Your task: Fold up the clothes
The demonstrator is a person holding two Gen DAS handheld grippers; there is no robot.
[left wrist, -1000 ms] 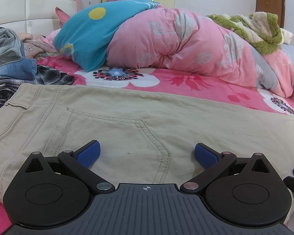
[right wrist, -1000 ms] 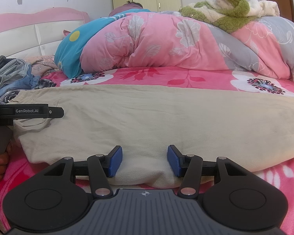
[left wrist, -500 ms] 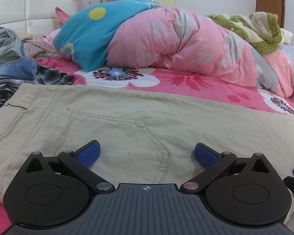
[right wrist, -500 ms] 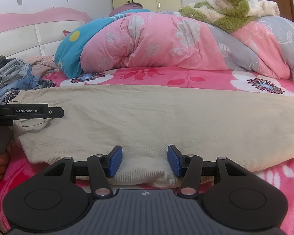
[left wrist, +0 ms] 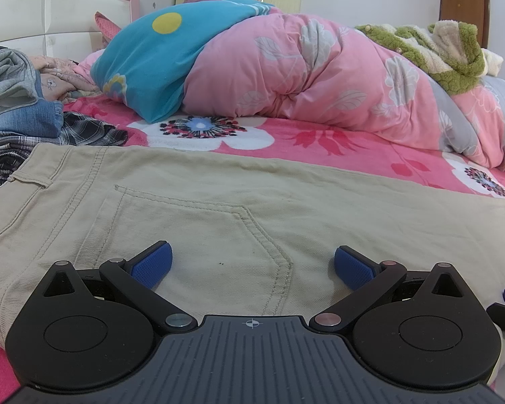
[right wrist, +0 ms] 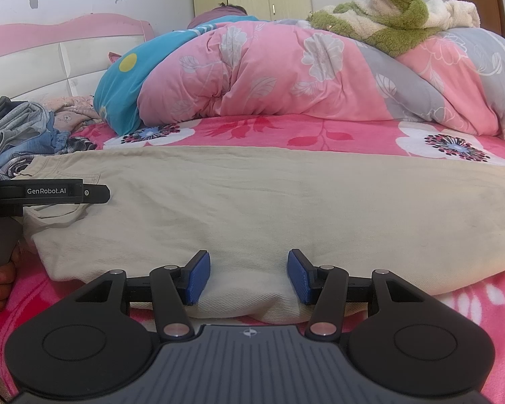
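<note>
Two tools sit wide apart-fingered at the beige cotton trousers point(left wrist: 219, 208) on the pink floral bed point(left wrist: 320, 141): left tool point(left wrist: 252, 264) over the back pocket, right tool point(right wrist: 248, 277) at the near edge. Pinch both layers together there before lifting.

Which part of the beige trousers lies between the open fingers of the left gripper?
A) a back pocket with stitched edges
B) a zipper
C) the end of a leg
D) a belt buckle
A: in the left wrist view the left gripper stands open over the beige trousers, and the stitched outline of a back pocket runs between its blue fingers.
</note>
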